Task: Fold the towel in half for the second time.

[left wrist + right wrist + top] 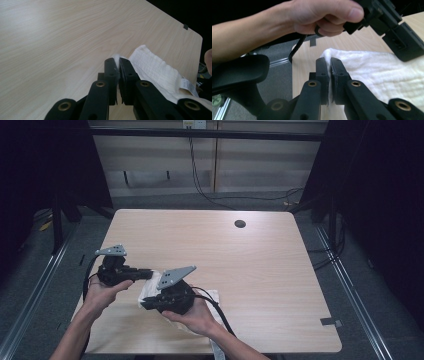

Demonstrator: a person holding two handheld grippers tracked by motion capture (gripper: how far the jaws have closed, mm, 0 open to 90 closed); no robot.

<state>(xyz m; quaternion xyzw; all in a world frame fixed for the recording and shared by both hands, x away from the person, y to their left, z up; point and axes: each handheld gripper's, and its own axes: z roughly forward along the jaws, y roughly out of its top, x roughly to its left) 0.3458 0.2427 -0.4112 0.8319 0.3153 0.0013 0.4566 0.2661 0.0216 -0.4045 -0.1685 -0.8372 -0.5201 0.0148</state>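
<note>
At table's near edge: left tongs (117, 63) and right tongs (329, 63) each clamped tight on white cloth (372, 67).

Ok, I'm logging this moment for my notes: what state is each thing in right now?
Left tool: shut on a corner of the towel.
Right tool: shut on another corner of the towel.
Towel: white, bunched, pinched at two corners, partly resting on the table.
Table: bare wood apart from the towel.
</note>
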